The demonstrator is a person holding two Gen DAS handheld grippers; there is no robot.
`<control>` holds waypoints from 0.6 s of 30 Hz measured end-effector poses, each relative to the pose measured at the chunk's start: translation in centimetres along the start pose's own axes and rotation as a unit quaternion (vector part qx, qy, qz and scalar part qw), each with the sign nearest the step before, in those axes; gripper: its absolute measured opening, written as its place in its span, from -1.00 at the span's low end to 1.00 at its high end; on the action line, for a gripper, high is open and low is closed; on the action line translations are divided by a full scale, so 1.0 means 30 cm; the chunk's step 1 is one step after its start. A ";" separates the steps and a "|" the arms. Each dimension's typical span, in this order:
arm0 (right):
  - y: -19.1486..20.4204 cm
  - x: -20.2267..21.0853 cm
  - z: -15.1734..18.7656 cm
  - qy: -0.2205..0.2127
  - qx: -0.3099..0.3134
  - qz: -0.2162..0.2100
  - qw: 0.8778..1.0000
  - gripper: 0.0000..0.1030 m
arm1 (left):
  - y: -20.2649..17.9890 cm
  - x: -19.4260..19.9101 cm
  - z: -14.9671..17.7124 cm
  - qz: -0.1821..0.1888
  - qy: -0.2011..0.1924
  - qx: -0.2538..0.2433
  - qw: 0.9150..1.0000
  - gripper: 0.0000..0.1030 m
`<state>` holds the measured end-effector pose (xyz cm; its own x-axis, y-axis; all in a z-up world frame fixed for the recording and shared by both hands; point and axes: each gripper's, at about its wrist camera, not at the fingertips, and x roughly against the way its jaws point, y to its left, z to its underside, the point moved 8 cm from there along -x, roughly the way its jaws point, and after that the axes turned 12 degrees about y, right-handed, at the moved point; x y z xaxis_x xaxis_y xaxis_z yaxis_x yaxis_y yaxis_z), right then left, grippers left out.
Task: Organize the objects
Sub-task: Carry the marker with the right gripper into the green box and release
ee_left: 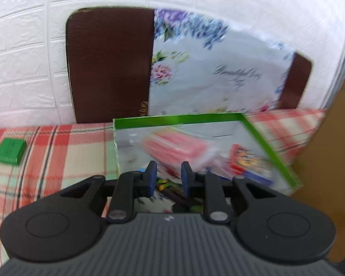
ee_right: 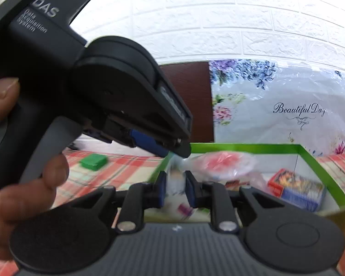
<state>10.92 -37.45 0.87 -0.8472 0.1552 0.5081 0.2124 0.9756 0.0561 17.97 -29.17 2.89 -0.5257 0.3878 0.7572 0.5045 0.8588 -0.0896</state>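
Both claws are nearly closed on one clear plastic packet of pink-red strips (ee_right: 220, 164): the left claw (ee_left: 169, 174) and right claw (ee_right: 176, 189) hold its near end, its length running away over the green-rimmed box (ee_right: 241, 148), at the plaid bed's far edge.

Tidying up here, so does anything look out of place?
The small green box lies alone on the plaid cloth, outside the green-rimmed tray that holds the other items.

Two matching black handheld grippers

Each gripper, left (ee_left: 167, 174) and right (ee_right: 175, 189), has blue pads (ee_left: 152, 174), black linkage arms with silver pivot screws, round side discs and a ribbed grey top; white "DAS" lettering marks the left one's body.
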 end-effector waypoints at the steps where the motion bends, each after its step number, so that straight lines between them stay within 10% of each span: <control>1: -0.014 -0.043 0.003 0.010 0.000 0.010 1.000 -0.45 | 0.010 -0.036 -0.006 -0.022 0.006 -0.004 1.000 -0.31; 7: -0.064 -0.086 0.065 0.015 -0.039 -0.002 0.999 0.14 | 0.076 -0.076 0.017 -0.032 0.016 -0.002 0.999 -0.26; 18: -0.042 0.104 0.116 -0.026 -0.036 0.026 0.999 0.25 | 0.046 0.103 0.127 -0.027 -0.020 0.015 0.999 0.12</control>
<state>6.32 -37.66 -0.62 -0.8579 0.2143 0.4670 0.2893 0.9526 0.0943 14.42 -25.52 2.65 -0.5794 0.3525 0.7349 0.4539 0.8884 -0.0683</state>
